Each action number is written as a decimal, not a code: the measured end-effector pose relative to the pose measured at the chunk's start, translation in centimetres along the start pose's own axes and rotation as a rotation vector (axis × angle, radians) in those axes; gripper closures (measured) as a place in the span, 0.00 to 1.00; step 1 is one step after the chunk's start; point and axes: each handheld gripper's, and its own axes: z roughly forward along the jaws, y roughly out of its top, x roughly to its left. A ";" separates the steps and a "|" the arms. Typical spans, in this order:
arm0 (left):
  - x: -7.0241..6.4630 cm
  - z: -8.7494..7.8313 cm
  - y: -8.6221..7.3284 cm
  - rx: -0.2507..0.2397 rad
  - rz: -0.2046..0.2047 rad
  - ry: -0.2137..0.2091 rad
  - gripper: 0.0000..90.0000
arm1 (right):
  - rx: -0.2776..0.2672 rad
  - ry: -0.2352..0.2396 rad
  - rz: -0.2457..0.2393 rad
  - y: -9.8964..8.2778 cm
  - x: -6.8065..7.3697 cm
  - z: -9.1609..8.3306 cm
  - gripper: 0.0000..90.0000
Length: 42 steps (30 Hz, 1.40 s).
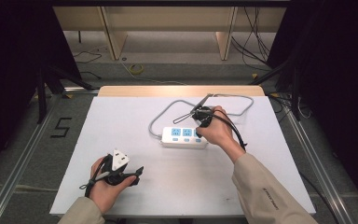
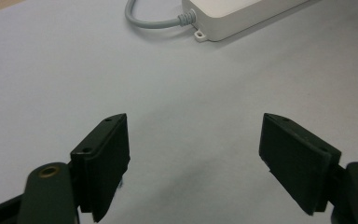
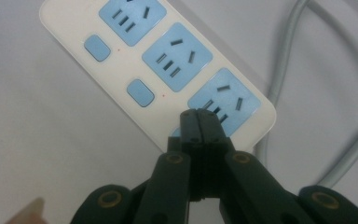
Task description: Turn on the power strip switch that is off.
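Observation:
A white power strip [image 1: 184,138] with three blue sockets and blue switches lies mid-table, its grey cable [image 1: 165,112] looping behind it. My right gripper [image 3: 198,114] is shut with nothing between its fingers. Its tips point down at the strip [image 3: 121,70], by the end socket [image 3: 223,100], and cover most of that socket's switch. Whether the tips touch the strip I cannot tell. The high view shows the right gripper [image 1: 199,130] above the strip's right end. My left gripper [image 2: 193,135] stands open over bare table, well short of the strip [image 2: 242,14]; it sits front left [image 1: 135,175].
The white table top [image 1: 121,130] has free room to the left and front of the strip. The two other switches [image 3: 97,47] [image 3: 140,92] are uncovered. The cable [image 3: 284,60] runs past the strip's end. Beyond the table are floor cables and wooden furniture legs [image 1: 114,42].

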 end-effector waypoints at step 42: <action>0.0 0.0 0.0 -0.001 0.002 -0.002 0.27 | 0.038 0.003 -0.003 0.1 0.2 1.4 1.00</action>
